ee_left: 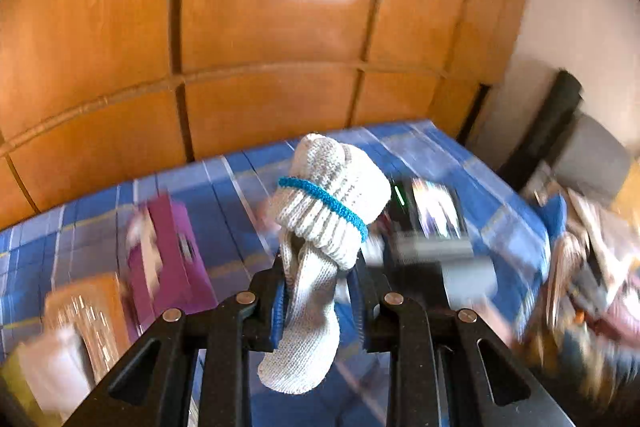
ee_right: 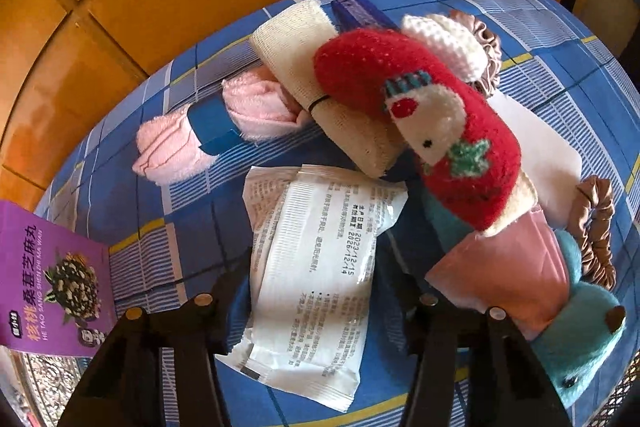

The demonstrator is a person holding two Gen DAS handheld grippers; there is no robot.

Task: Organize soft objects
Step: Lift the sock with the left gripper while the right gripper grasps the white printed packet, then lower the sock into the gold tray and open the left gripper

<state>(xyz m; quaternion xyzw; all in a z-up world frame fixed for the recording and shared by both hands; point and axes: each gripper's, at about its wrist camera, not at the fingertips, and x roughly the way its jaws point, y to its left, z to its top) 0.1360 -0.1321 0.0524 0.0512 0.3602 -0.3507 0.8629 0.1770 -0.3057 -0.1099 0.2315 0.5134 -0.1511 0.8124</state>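
The left gripper (ee_left: 320,291) was clamped on a grey knitted glove bundle bound with a blue band (ee_left: 328,203), centre frame, above the blue checked cloth (ee_left: 240,187). The right gripper (ee_right: 316,291) stood apart astride a white printed sachet (ee_right: 312,267), lower centre; contact undetermined.

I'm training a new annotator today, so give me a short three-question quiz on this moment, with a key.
1. True or false: the left claw is shut on the white knitted sock.
2. What lies between the right claw's fingers? A) the white printed packet B) a red plush toy C) a purple box
3. Fill in: the band around the sock bundle is ___ in colour.

Key: 1 true, its pads pinch the sock's loose end. 2 A; whether the pads press the packet cannot be told. 3 blue, seen on the blue band.
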